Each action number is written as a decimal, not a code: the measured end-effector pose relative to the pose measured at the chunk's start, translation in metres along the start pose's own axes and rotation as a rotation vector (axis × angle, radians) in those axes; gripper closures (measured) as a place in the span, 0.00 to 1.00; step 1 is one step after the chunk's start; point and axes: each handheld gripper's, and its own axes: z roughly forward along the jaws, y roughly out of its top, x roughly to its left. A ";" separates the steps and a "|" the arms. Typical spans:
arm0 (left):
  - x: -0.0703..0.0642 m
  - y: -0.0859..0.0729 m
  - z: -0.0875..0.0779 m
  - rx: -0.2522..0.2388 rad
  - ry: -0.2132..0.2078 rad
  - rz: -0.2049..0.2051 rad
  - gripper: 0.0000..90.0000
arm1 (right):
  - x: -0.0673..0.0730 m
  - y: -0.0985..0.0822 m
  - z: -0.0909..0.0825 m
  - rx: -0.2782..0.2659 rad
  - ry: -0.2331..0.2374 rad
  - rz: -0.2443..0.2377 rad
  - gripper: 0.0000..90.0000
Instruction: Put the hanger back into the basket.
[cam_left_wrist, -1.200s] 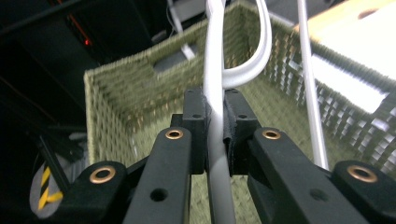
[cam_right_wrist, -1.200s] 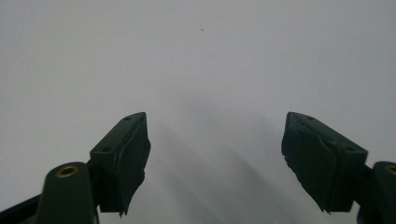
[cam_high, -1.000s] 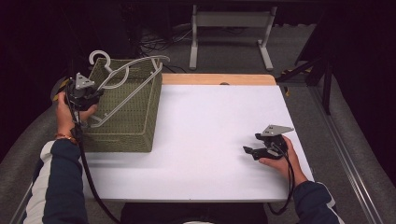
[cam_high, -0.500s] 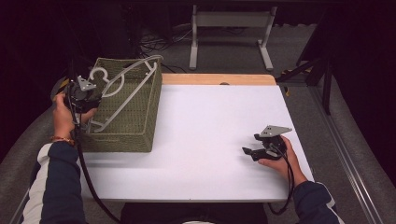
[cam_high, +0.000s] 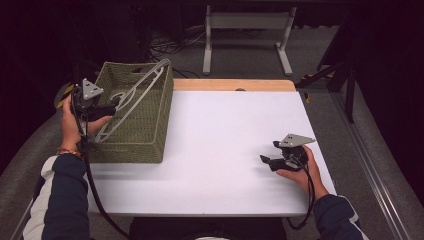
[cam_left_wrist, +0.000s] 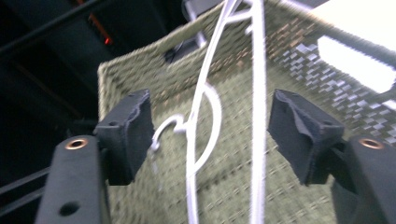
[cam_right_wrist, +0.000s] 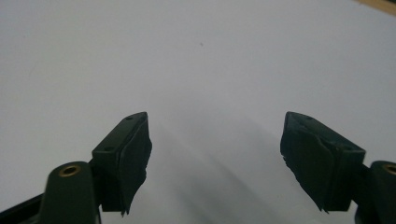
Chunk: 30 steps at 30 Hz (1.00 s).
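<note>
Woven green basket (cam_high: 145, 130) sits at the worktop's (cam_high: 225, 150) left edge in the high view, a white hanger (cam_high: 131, 102) leaning in it, top poking over the far rim. The left tool (cam_high: 111, 106) hovers at the hanger's hook; the right tool (cam_high: 266, 161) rests on the worktop, well apart. In the left gripper view, the jaws have just been opening; the blurred hanger (cam_left_wrist: 205, 107) lies between them, seemingly untouched, its lower part cut off. In the right gripper view, jaws stand apart over bare worktop (cam_right_wrist: 201, 60).
</note>
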 end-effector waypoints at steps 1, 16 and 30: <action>-0.005 0.004 -0.003 -0.029 -0.008 0.010 0.28 | 0.002 0.002 -0.003 -0.029 -0.016 -0.010 0.28; -0.047 0.019 -0.037 -0.239 -0.132 0.028 0.11 | 0.019 0.014 -0.016 -0.157 -0.070 -0.030 0.22; -0.096 0.015 -0.074 -0.399 -0.307 0.074 0.05 | 0.038 0.016 -0.028 -0.212 -0.090 -0.045 0.19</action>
